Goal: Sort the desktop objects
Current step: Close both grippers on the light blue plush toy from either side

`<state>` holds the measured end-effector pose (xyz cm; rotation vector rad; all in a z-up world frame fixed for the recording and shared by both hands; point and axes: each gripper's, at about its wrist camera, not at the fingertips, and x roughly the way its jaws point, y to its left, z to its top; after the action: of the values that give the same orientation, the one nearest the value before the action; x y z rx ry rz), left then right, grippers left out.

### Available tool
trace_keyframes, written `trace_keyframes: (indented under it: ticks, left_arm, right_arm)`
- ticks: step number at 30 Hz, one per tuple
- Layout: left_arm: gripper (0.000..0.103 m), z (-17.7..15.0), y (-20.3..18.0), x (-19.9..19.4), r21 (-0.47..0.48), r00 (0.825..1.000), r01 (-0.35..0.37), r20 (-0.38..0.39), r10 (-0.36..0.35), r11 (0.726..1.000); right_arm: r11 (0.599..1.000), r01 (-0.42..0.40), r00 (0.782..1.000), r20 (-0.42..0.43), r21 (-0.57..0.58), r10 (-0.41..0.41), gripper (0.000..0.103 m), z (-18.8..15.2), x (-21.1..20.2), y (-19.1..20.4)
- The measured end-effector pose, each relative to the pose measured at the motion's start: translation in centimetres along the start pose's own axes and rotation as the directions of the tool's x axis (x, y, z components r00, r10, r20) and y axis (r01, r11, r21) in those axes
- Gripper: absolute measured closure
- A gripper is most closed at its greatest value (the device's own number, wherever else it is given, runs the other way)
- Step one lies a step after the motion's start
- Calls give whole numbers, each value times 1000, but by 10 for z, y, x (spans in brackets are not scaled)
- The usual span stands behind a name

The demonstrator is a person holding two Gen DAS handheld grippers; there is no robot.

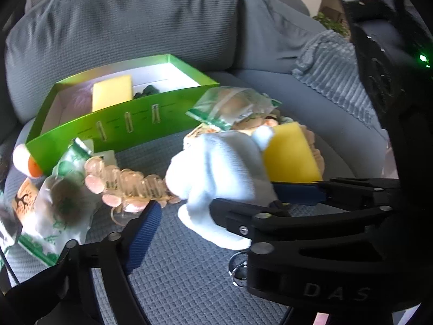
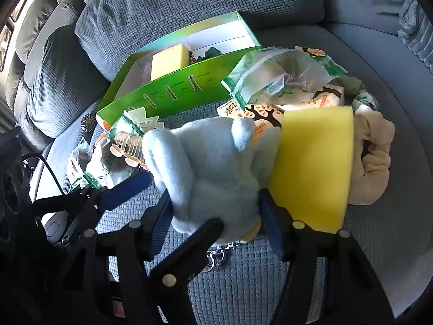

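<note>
Right gripper: blue pads hug both flanks of the pale blue plush toy
Left gripper: at lower left, one blue pad beside the toy
Yellow sponge: upright, touching the toy's right side
Green box: open behind, a second yellow sponge inside
Clear bag: crumpled, right of the box
Cream scrunchie: behind the sponge
Sofa seat: grey, under everything

plush toy: fuzzy pale-blue cloth | sponge: matt porous yellow foam | box: glossy green card | bag: clear shiny plastic | sofa: grey waffle-weave cloth
</note>
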<state>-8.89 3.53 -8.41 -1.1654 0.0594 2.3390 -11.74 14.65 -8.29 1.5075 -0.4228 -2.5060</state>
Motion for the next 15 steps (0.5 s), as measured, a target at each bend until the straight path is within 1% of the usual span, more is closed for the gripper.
trace_keyframes:
  ticks: [2,3,4,5,7,8,10,11,15]
  left_arm:
    - [33,0,-1,1,-2,999,34,-1,-34,999]
    - [36,0,-2,2,0,999,49,-1,-49,999]
    - [42,0,-3,3,0,997,76,-2,-76,997]
    - [44,0,-3,3,-2,995,96,-3,-96,995]
    - [45,-1,0,6,-19,993,121,-4,-121,992]
    - [46,-1,4,9,-42,988,153,-7,-153,987]
    - [46,-2,9,13,-78,981,191,-11,-192,979]
    - [46,-2,10,14,-84,980,200,-9,-201,976]
    - [46,-2,7,11,-61,981,191,-3,-192,980]
  right_arm:
    - [1000,-3,1000,5,-1,3,45,0,0,0]
    - [1000,-4,1000,8,-4,5,46,0,-1,0]
    - [1000,-7,1000,9,-6,7,47,0,-1,0]
    - [1000,-9,1000,10,-11,9,48,0,-1,-1]
    - [1000,-10,1000,11,-20,11,51,-1,-2,0]
    - [1000,-12,1000,11,-21,12,51,0,-1,0]
    - [1000,-15,1000,10,-19,15,52,1,-1,-1]
    - [1000,-11,1000,11,-24,11,52,1,-1,-1]
    - [999,-2,1000,14,-36,2,52,0,-1,1]
